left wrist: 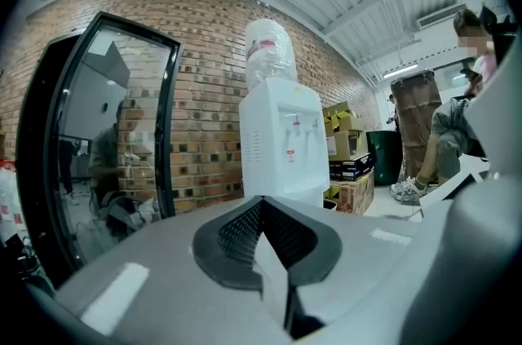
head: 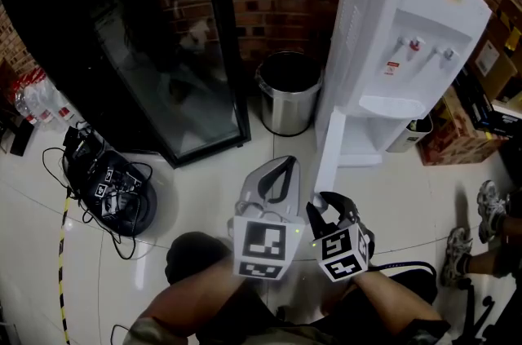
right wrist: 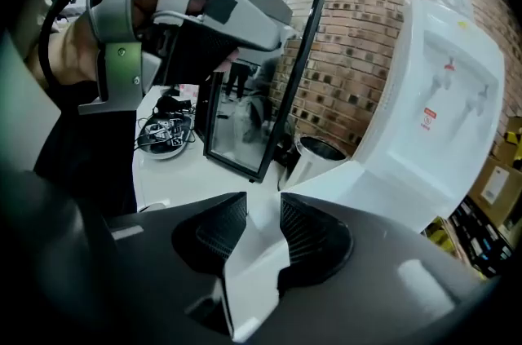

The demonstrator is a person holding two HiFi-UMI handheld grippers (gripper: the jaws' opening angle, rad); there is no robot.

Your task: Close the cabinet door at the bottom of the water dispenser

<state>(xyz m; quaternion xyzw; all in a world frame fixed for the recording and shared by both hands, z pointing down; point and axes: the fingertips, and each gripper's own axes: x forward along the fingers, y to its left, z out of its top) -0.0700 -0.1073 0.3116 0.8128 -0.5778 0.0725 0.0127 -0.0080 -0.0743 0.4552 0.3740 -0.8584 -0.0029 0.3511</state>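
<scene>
The white water dispenser (head: 408, 33) stands against the brick wall, also seen in the left gripper view (left wrist: 281, 148) and the right gripper view (right wrist: 440, 107). Its bottom cabinet door (head: 329, 148) is swung out toward me, edge on. My right gripper (head: 324, 206) is at the door's free edge, and the white door panel (right wrist: 351, 188) runs between its ribbed pads and fills the gap (right wrist: 263, 225). My left gripper (head: 285, 162) hovers just left of the door with its tips together (left wrist: 261, 209) and holds nothing.
A steel waste bin (head: 287, 90) stands left of the dispenser. A tall black glass-door case (head: 163, 50) leans at the left, with tangled cables (head: 110, 188) on the floor. Cardboard boxes (head: 465, 123) and a person's shoes (head: 481, 229) are at the right.
</scene>
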